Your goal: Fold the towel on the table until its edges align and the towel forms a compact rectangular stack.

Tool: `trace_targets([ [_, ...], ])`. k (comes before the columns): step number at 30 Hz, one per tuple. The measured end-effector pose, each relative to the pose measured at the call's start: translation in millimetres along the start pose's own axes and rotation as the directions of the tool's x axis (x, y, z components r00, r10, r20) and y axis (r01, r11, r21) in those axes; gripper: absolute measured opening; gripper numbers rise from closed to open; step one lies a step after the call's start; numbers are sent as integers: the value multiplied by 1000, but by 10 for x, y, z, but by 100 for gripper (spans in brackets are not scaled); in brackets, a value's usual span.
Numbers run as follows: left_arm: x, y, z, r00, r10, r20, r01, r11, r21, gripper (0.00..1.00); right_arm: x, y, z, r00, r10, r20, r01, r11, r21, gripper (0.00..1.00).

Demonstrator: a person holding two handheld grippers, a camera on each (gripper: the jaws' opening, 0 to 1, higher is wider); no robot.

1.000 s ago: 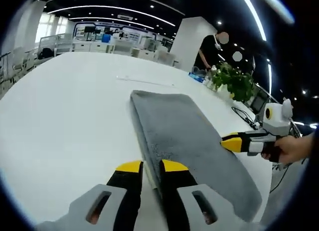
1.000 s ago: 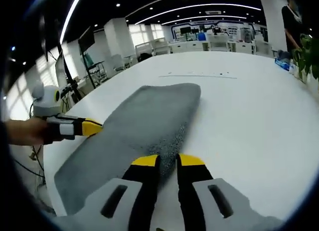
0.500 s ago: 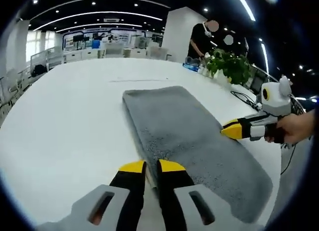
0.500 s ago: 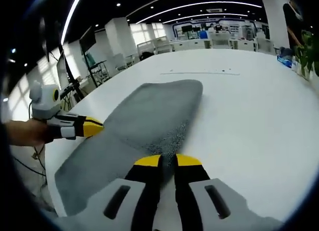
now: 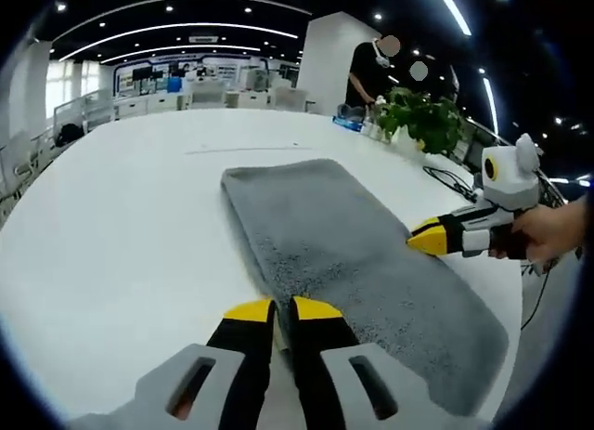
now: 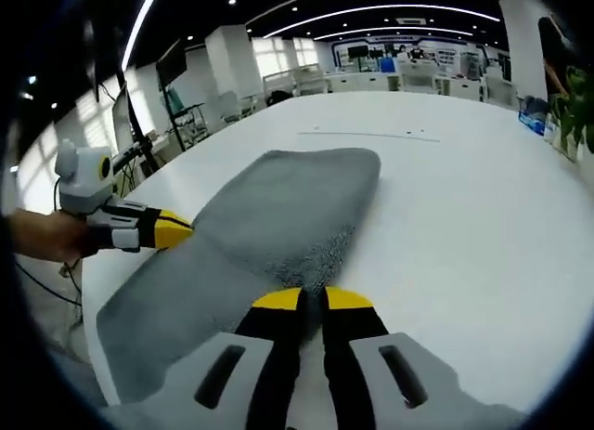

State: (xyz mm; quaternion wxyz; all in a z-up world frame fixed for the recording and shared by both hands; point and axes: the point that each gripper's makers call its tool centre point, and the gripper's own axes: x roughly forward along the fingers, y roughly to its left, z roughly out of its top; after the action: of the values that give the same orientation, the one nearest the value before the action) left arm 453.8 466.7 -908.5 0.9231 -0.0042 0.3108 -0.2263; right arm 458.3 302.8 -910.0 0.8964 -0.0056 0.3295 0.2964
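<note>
Towel [image 5: 353,254] lying flat as a long grey strip mid-frame on white worktop [image 5: 111,226], running from lower centre toward upper centre. Left hand-held gripper [image 5: 271,309] at bottom centre, yellow tips nearly together on the towel's long edge, pinching it. Right hand-held gripper [image 6: 310,300] likewise clamped on the opposite long edge. Probably gripped mid-length on both sides to lift and fold. Both held low, pointing inward across the strip, facing each other. Plant [image 5: 422,123] upper right, well apart.

Left hand-held gripper [image 5: 272,308] jaws closed, pinching. Right hand-held gripper [image 6: 311,298] jaws closed too. Both held low, level.
</note>
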Motion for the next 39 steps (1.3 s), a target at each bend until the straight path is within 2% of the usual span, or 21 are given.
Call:
trace_targets([
  [17,300,-977,24,994,-111,-7,111,992,57,7,-615,-699,-302,997,-81,-15,81,997,2,5],
  [22,333,-1094,20,992,-123,0,123,990,67,7,-716,-802,-363,996,-92,-9,92,996,13,5],
  [27,342,-1093,33,994,-111,-17,112,990,83,7,-704,-787,-358,997,-82,-15,82,997,7,6],
  [28,345,-1091,35,994,-110,-26,112,990,87,7,-694,-790,-353,997,-78,-20,78,997,-4,6],
  [31,350,-1086,42,993,-100,-66,106,990,95,8,-688,-775,-343,996,-74,-55,67,991,-115,7],
  [33,348,-1077,46,993,-89,-81,95,992,78,9,-688,-771,-335,996,-69,-63,62,991,-118,7],
  [36,284,-1078,60,993,-84,-85,93,990,110,15,-703,-785,-323,996,-63,-64,54,991,-121,8],
  [39,164,-1065,89,993,-76,-89,88,986,141,22,-738,-761,-290,997,-61,-52,52,985,-162,9],
])
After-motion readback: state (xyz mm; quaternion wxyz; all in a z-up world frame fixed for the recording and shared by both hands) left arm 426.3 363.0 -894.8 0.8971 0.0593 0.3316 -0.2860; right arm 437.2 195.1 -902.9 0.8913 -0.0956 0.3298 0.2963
